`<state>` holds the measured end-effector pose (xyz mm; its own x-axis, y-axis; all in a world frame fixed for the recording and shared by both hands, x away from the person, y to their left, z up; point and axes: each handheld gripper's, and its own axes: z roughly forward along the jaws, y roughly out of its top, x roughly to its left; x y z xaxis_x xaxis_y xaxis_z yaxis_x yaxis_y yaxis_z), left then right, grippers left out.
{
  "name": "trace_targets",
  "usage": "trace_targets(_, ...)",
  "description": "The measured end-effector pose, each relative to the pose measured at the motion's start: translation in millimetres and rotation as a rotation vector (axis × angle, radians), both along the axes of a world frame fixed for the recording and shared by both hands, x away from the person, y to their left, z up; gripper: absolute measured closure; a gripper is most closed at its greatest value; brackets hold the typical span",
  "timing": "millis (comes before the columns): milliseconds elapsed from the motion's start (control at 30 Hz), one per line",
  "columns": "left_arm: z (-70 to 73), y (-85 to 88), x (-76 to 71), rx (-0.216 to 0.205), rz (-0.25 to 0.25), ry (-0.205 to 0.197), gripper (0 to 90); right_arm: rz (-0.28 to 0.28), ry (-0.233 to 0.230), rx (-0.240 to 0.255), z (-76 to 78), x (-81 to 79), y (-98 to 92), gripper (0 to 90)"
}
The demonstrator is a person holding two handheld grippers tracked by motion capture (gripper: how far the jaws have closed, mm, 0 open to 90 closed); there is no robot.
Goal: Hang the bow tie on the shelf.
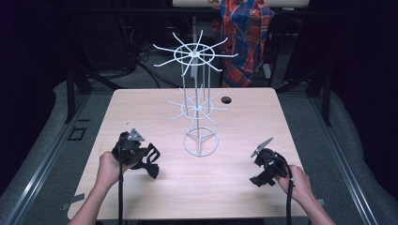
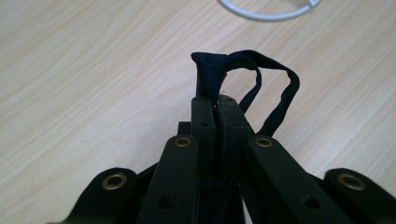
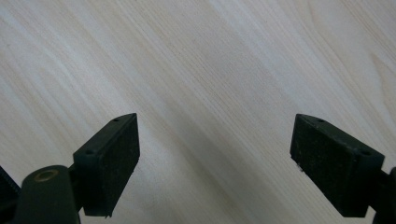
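A dark cloth band (image 2: 219,70), navy or black and looped like a hair tie or fabric strap, is pinched in the left gripper (image 2: 215,100). In the left gripper view the jaws are pressed together on a bunched end of it, which sticks up just past the tips, while two thin loops of the same band curve out to the right and drop back beside the jaws. In the high view the band (image 1: 151,161) hangs as a crumpled dark bundle from the left gripper (image 1: 141,157), at the near left part of the counter (image 1: 141,108); whether the bundle touches the wood cannot be told. The person's left hand (image 1: 109,168) grips the tool from behind, and its cable trails down toward the near edge.

Just to the right of the band stands a white wire rack (image 1: 197,105): a round ring base on the counter, thin uprights, and two tiers of spokes that fan out like wheels, the larger one at the top. A piece of that ring base (image 2: 271,11) shows at the top edge of the left gripper view, near the band but apart from it.

The right gripper (image 1: 264,174) sits well apart at the near right of the counter, held by the right hand (image 1: 296,183). In the right gripper view its jaws are spread wide with bare light wood (image 3: 210,93) between them.

Beyond the far edge hangs a red and blue plaid cloth (image 1: 244,37), and a small round hole (image 1: 226,100) marks the counter near the rack.
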<state>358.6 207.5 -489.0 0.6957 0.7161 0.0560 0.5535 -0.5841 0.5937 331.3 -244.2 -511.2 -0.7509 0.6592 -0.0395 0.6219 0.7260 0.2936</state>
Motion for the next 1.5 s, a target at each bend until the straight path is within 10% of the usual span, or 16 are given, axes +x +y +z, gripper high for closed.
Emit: trace_targets(1500,54.7,-9.0,12.4,-0.214,0.002,-0.163,86.9,-0.014,-0.007,0.003,-1.2,-2.0,1.7,15.5)
